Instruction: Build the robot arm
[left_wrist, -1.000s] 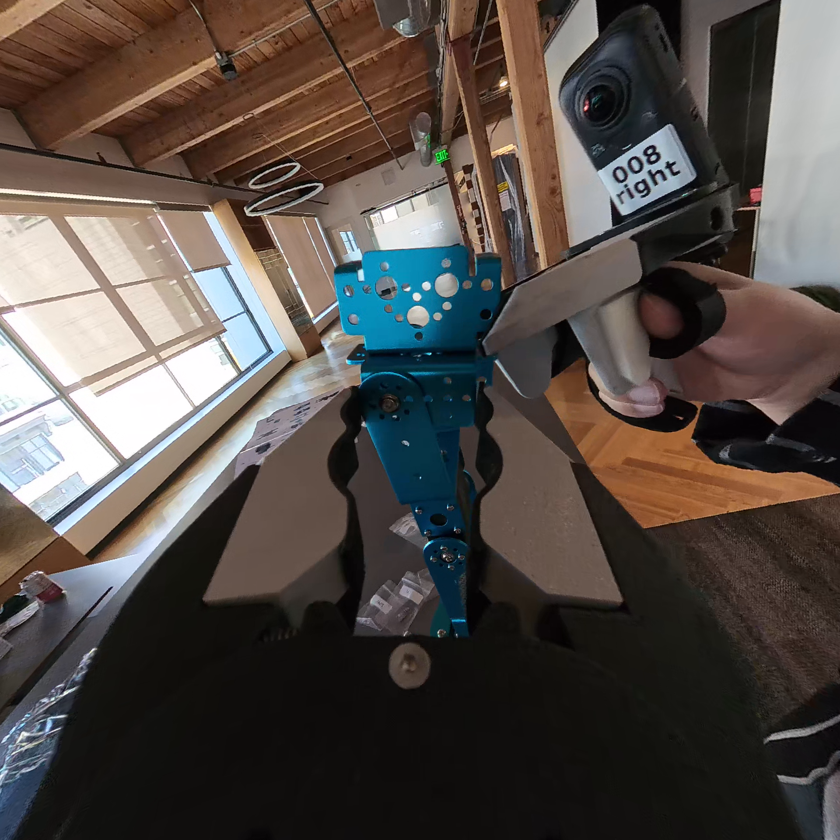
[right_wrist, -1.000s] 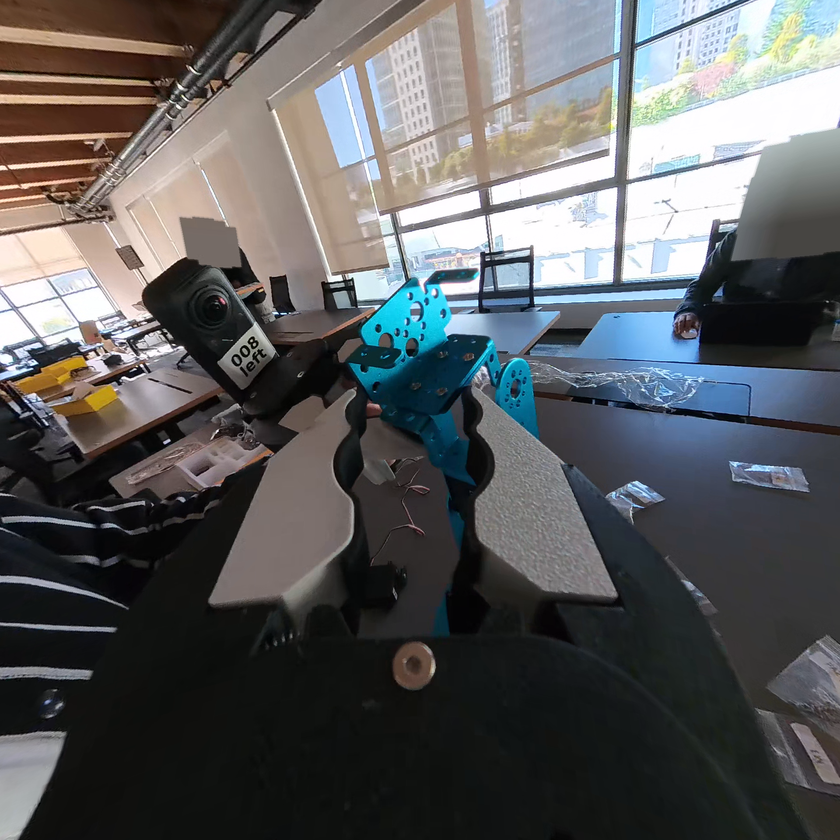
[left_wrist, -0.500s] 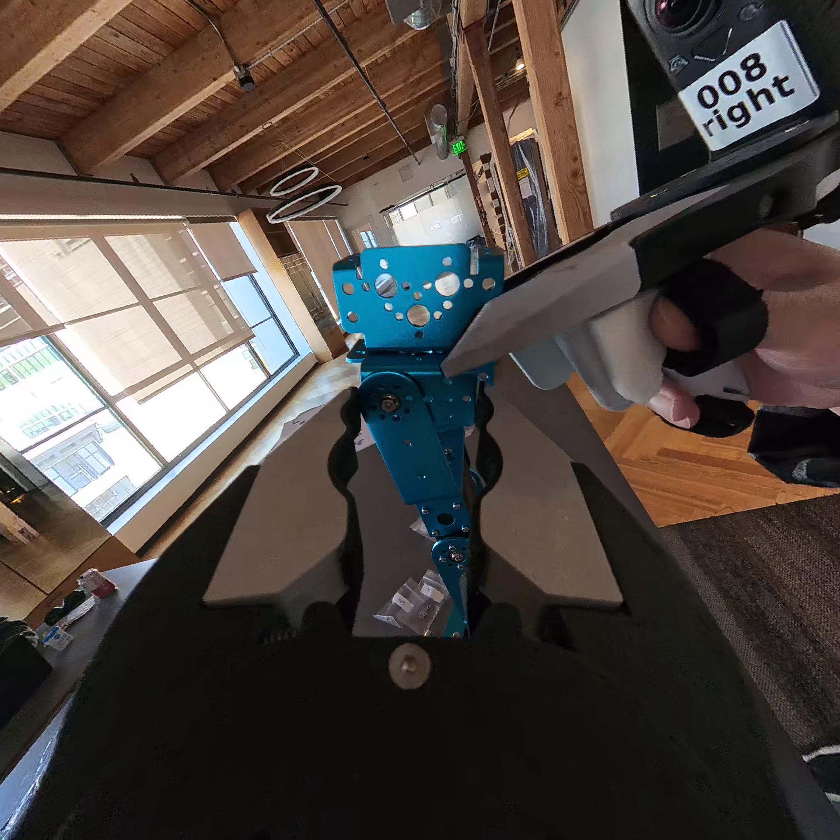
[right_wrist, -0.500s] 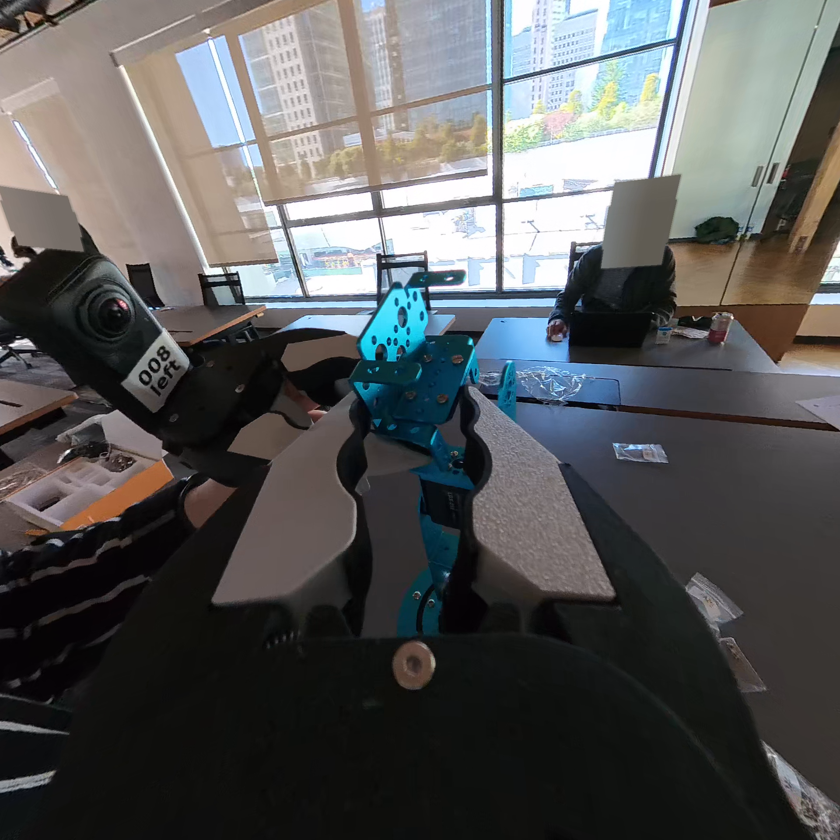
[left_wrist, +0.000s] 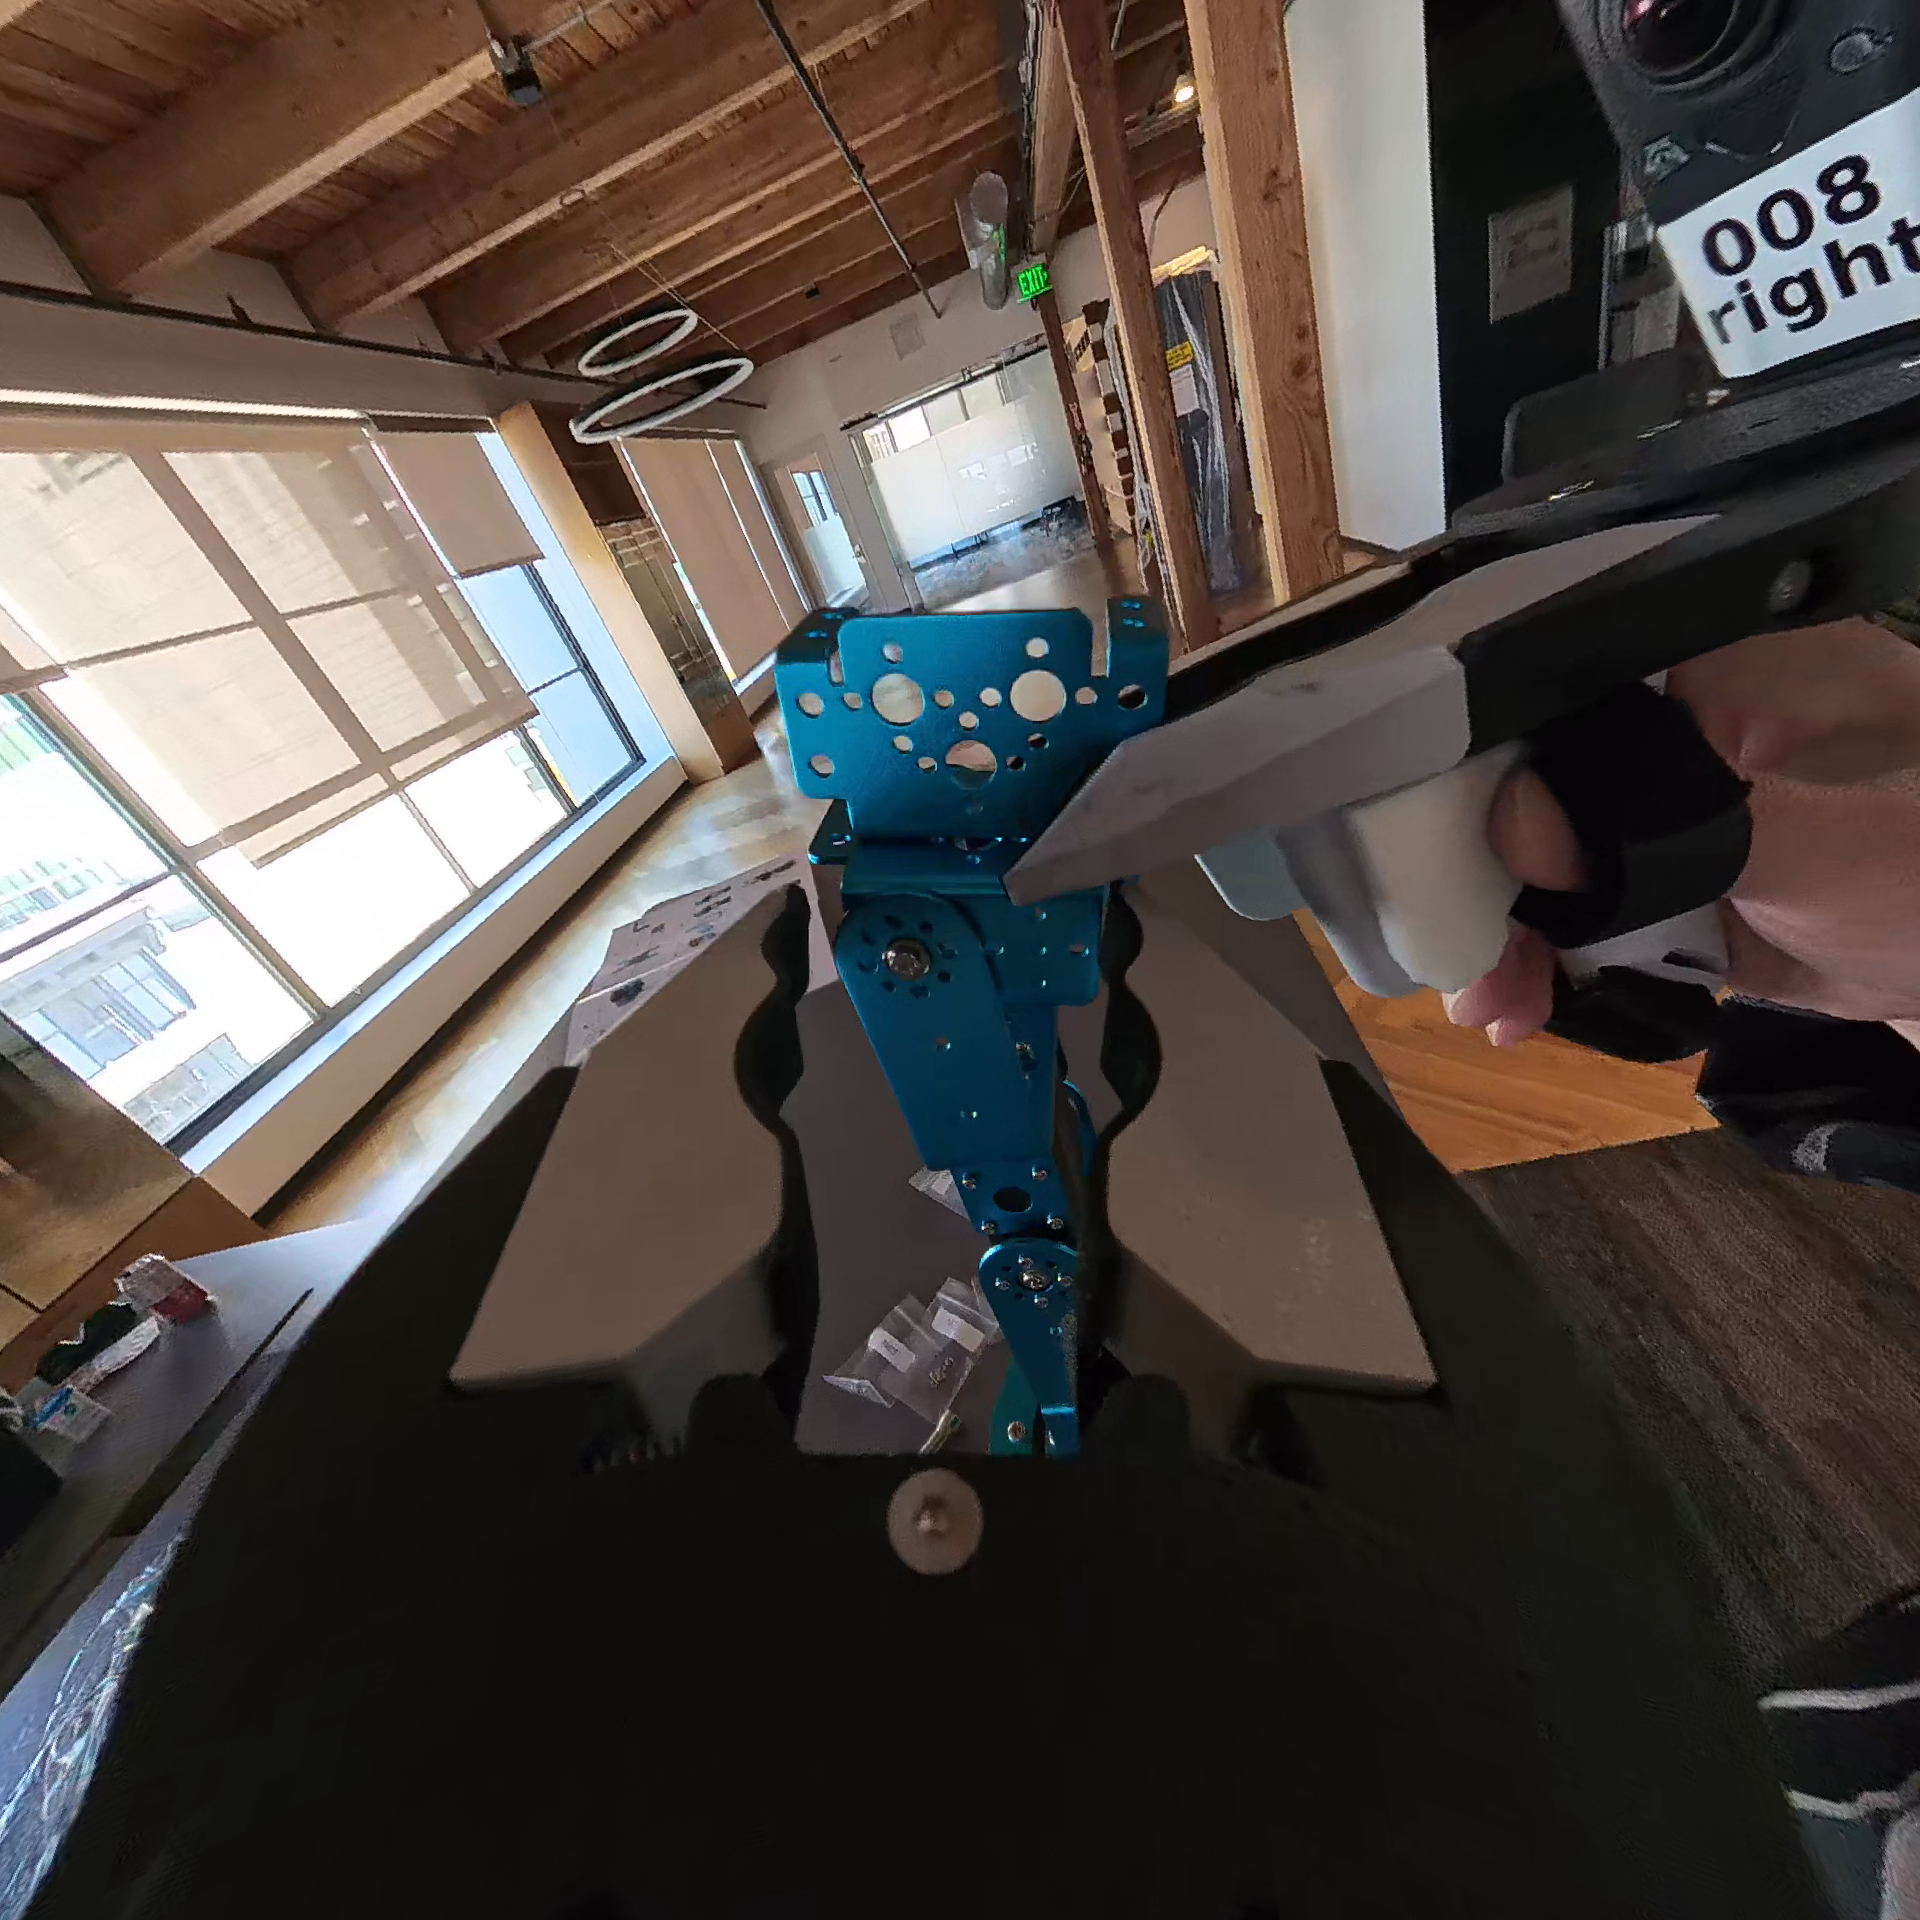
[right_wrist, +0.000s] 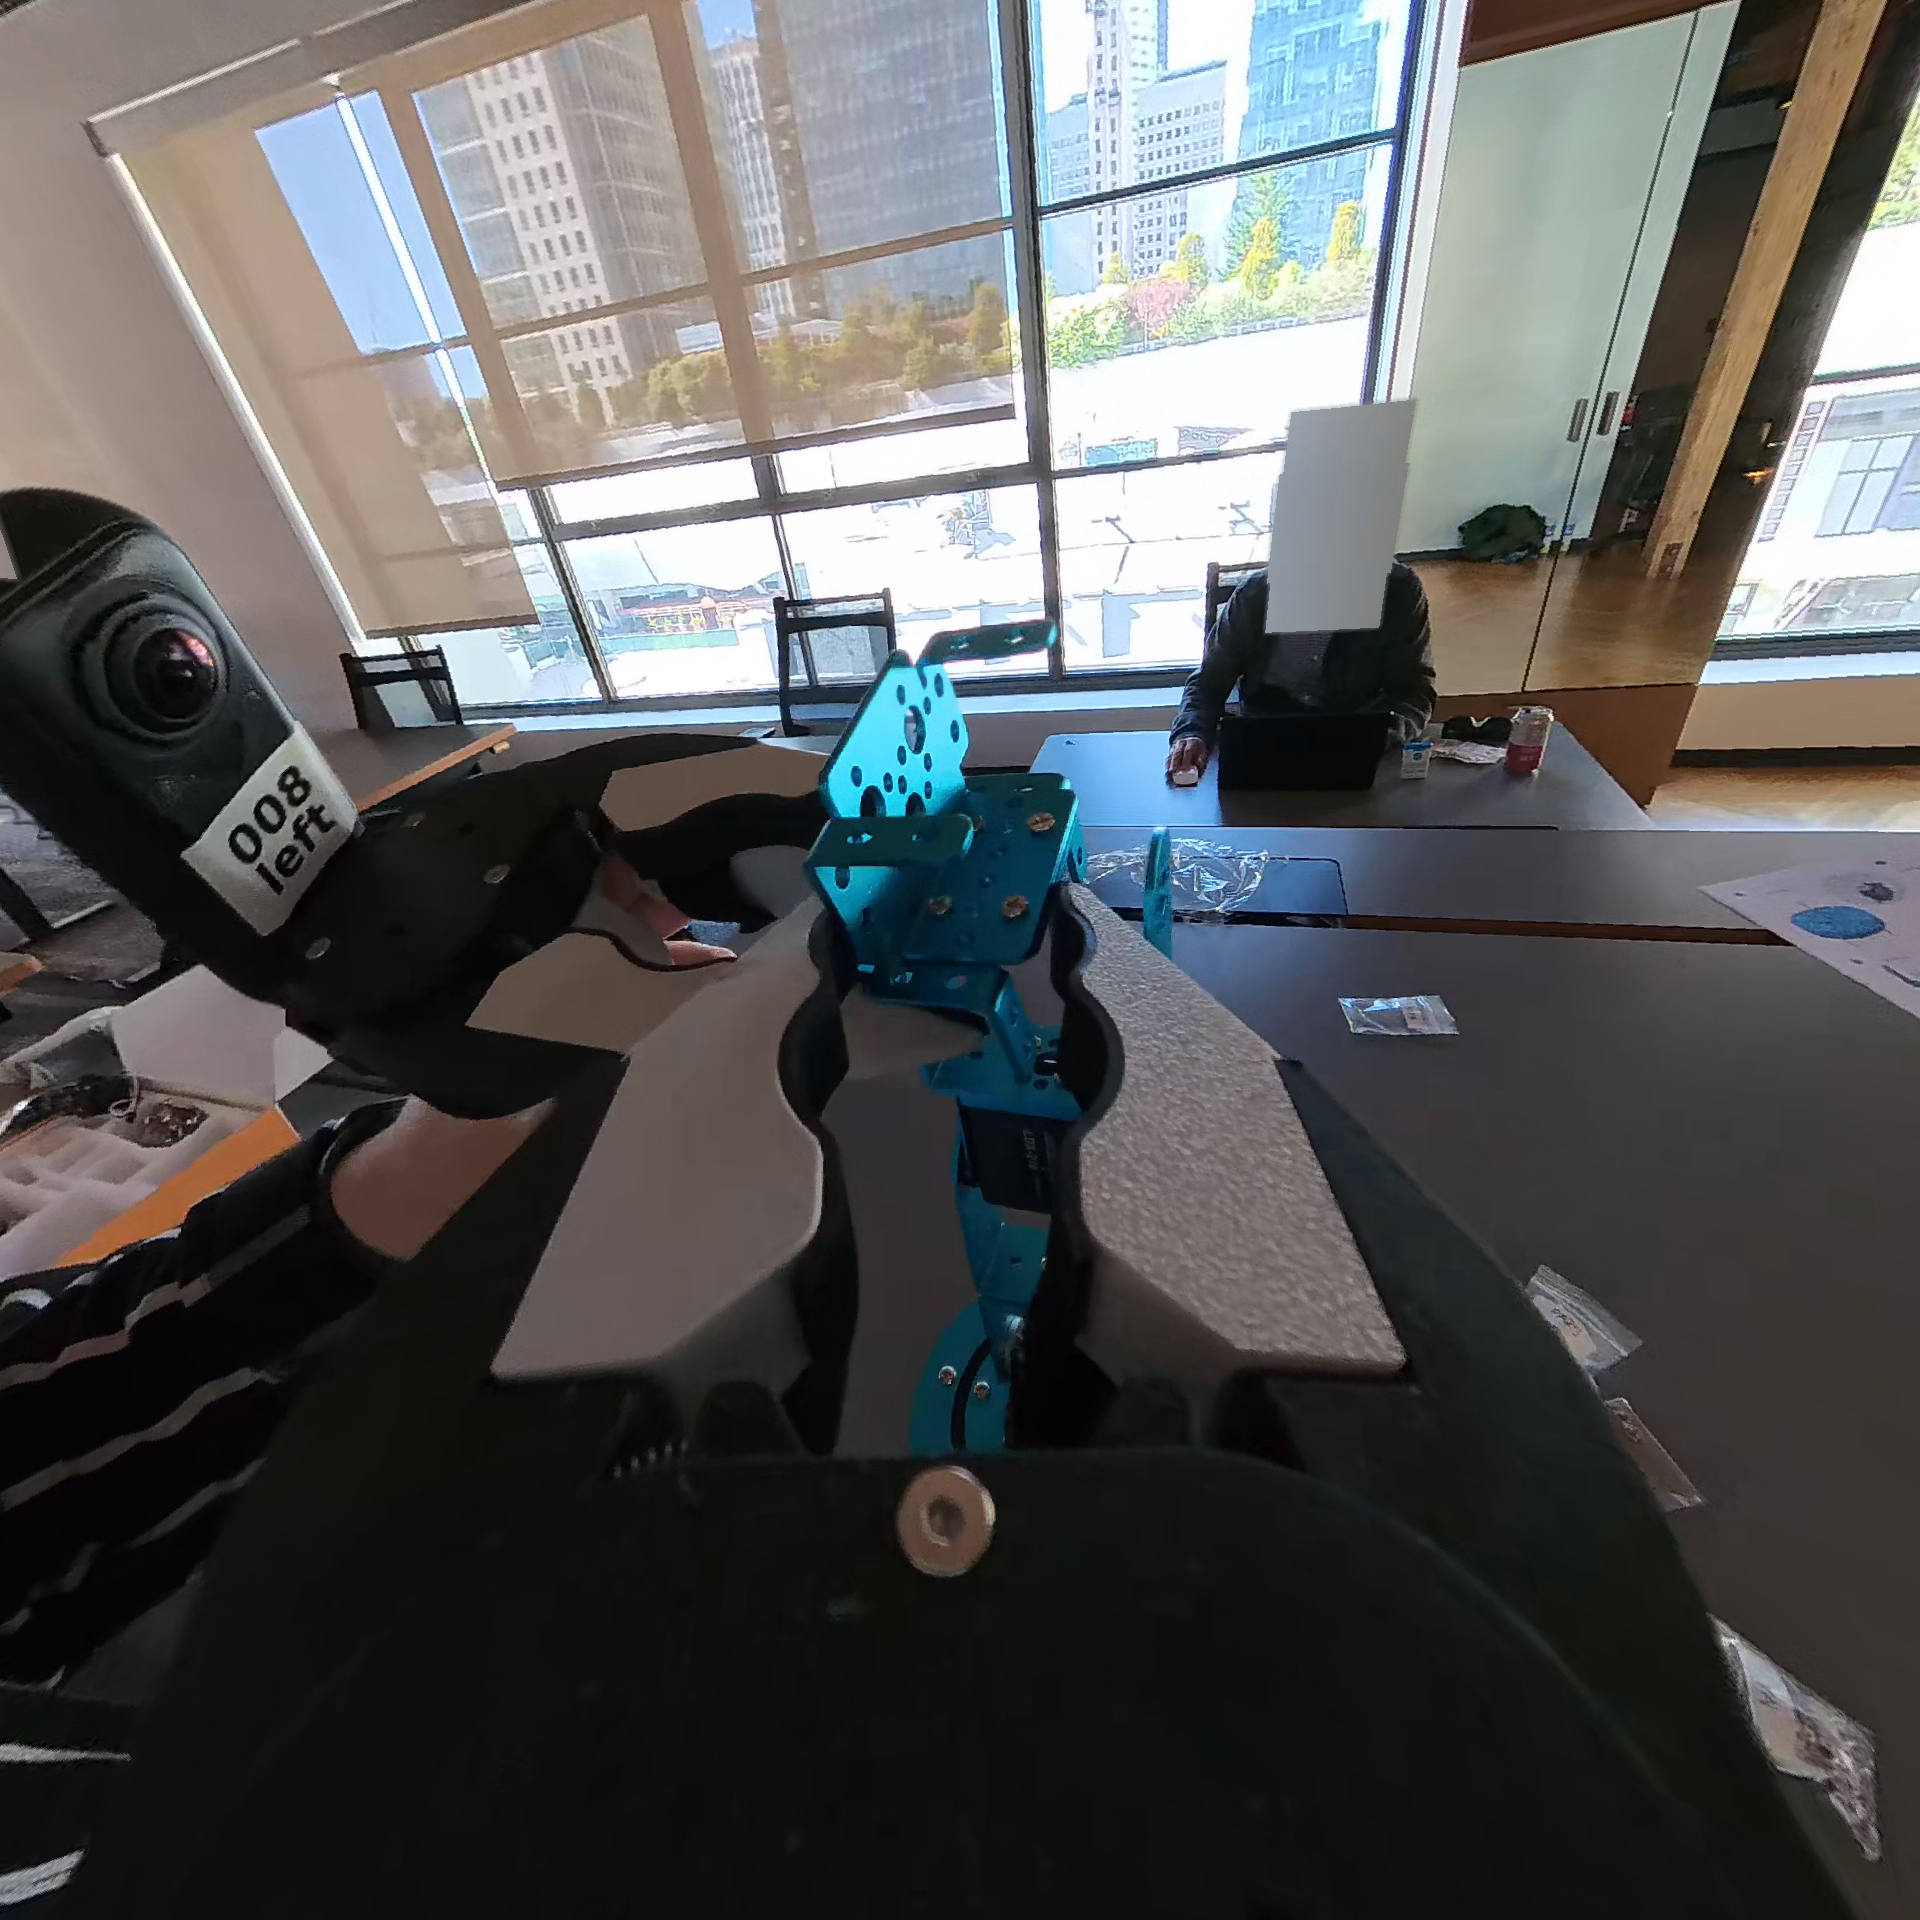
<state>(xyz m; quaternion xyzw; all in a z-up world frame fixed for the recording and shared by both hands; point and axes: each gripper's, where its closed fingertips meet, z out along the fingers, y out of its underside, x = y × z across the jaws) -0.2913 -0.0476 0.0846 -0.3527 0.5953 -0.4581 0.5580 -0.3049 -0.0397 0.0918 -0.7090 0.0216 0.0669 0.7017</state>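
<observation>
A blue perforated metal bracket assembly (left_wrist: 935, 748) with hinged links is held above a dark table. My left gripper (left_wrist: 956, 920) is shut on its lower link, and the top plate stands above the fingertips. My right gripper (right_wrist: 951, 920) is shut on the same assembly (right_wrist: 904, 758) from the other side. A grey finger (left_wrist: 1247, 769) of the right gripper reaches in from the right in the left wrist view, its tip touching the assembly's middle joint. The left gripper's fingers (right_wrist: 582, 987) come in from the left in the right wrist view. A hand holds each gripper.
The dark table (right_wrist: 1558, 1143) carries small clear bags of parts (right_wrist: 1397, 1016), more bags (left_wrist: 914, 1351) under the assembly, a printed sheet (right_wrist: 1829, 925) and crumpled plastic wrap (right_wrist: 1195, 868). A person sits at a laptop (right_wrist: 1304, 748) at the far table. A white foam tray (right_wrist: 62, 1174) lies at the left. The grippers are tip to tip, or close to it.
Both grippers have kept hold of the blue assembly and swung round with it. The right gripper now looms closer in the left wrist view, and the assembly stands more upright in the right wrist view.
</observation>
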